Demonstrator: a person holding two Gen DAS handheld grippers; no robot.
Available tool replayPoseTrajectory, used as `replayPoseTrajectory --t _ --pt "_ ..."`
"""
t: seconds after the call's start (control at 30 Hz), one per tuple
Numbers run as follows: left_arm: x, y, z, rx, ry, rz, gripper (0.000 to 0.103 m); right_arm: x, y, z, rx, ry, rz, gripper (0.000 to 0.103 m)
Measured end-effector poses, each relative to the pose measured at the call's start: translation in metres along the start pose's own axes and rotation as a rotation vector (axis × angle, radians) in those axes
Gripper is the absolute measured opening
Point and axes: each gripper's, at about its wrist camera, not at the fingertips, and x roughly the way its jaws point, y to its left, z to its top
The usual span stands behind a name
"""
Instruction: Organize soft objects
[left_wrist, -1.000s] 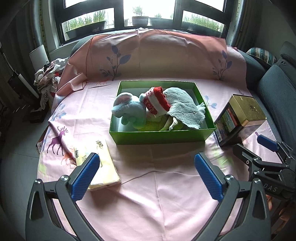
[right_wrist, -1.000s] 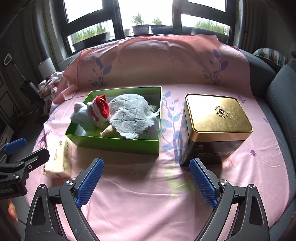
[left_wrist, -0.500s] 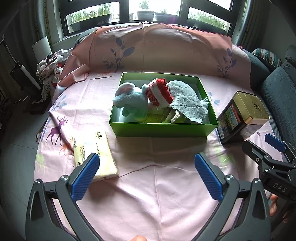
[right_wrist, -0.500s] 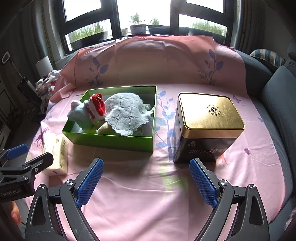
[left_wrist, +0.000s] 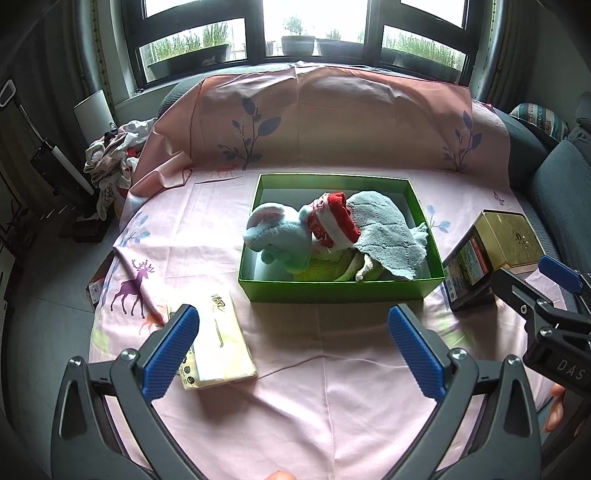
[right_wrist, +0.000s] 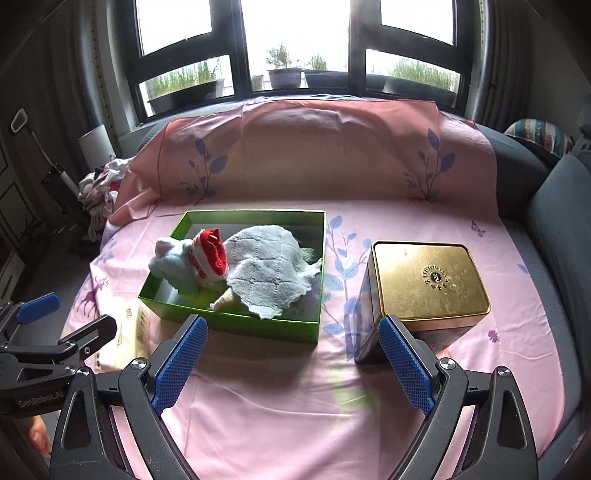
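Pink cotton sheet (left_wrist: 295, 387), printed with deer and leaves, covers the bed. Far left, a glossy pale-yellow tissue pack (left_wrist: 218, 343) lies flat, just beside the left claw (left_wrist: 293, 349), whose ribbed blue pads stand wide apart, released and holding nothing. Ahead of both claws sits a green cardboard box (left_wrist: 332, 290). Inside: fuzzy blue plush toy (left_wrist: 280, 240), red-and-white knit hat (left_wrist: 334, 221), quilted grey-blue towel (right_wrist: 269, 269) draped over the rest. Right claw (right_wrist: 291, 363) likewise spread, empty, well short of the box. Right of the box, a rectangular tin (right_wrist: 424, 291) with brushed gold lid.
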Motion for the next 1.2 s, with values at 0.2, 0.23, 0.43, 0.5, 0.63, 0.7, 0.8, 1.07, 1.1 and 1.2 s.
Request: replayPoseTrajectory --t 0.2,0.23,0.43,0.5,0.63,0.7,0.8,1.07,1.1,1.2 --pt "0.002 -0.002 0.007 0.017 -0.007 0.018 0.102 0.007 0.0 0.005 -0.001 0.009 -0.005 0.094" --pt "0.003 -0.002 0.008 0.018 -0.008 0.021 0.102 0.008 0.0 0.006 -0.001 0.01 -0.005 0.094" --pt "0.006 -0.004 0.014 0.022 -0.009 0.026 0.102 0.015 -0.001 0.008 -0.003 0.01 -0.016 0.094" --pt "0.008 -0.004 0.016 0.024 -0.007 0.027 0.102 0.017 -0.002 0.009 0.0 0.011 -0.017 0.094" --pt "0.011 -0.005 0.02 0.026 -0.004 0.028 0.102 0.019 -0.003 0.009 0.003 0.012 -0.018 0.094" --pt "0.012 -0.006 0.022 0.029 -0.004 0.027 0.102 0.019 -0.003 0.01 0.003 0.014 -0.018 0.094" --pt "0.015 -0.007 0.024 0.031 -0.003 0.03 0.102 0.022 -0.004 0.011 0.002 0.016 -0.02 0.094" --pt "0.021 -0.007 0.026 0.028 0.007 0.032 0.102 0.024 -0.005 0.013 0.004 0.018 -0.021 0.094" --pt "0.022 -0.007 0.026 0.027 0.008 0.035 0.102 0.026 -0.006 0.013 0.005 0.018 -0.022 0.094" --pt "0.024 -0.006 0.028 0.026 0.01 0.033 0.102 0.027 -0.006 0.014 0.006 0.018 -0.022 0.094"
